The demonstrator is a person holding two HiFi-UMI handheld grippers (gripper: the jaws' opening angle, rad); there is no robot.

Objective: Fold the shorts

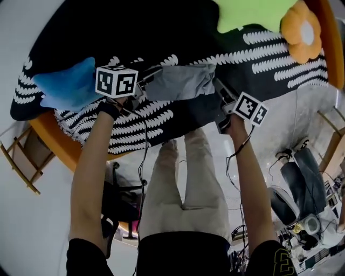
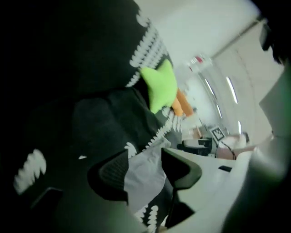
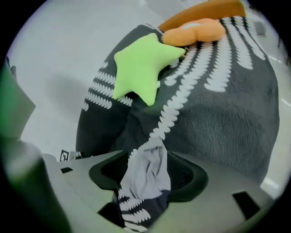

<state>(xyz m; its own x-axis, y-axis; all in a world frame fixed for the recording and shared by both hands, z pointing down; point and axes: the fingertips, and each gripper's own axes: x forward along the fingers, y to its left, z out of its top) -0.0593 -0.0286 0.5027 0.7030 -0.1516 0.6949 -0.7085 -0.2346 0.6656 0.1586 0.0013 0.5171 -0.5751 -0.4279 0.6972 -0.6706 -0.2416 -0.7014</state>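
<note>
Your left gripper (image 2: 144,158) and right gripper (image 3: 145,159) both work over a big round bed (image 1: 59,148) with an orange rim, spread with a black cover (image 1: 161,32) marked in white leaf-like rows, and pale floor (image 1: 32,232) runs all round it. On that cover the grey shorts (image 1: 180,82) lie flat near the edge closest to you, between the two grippers, the left one at their left end and the right one at their right end. Each gripper's jaws stand partly apart. In the left gripper view a grey fold of the shorts fills the gap between them, and in the right gripper view a bunched grey fold sits in the gap with dark pad showing on either side of it, so neither gripper is clamped down. A green star cushion (image 1: 253,13) and an orange flower cushion (image 1: 301,32) rest at the far right of the bed, well apart from the shorts, and a blue cushion (image 1: 67,86) sits just beside your left gripper. Beyond the shorts the cover lies bare up to the star cushion. Behind your wrists the bed's rim is close. A wooden frame (image 1: 19,161) stands on the floor to your left, and cluttered gear sits at the far right.
</note>
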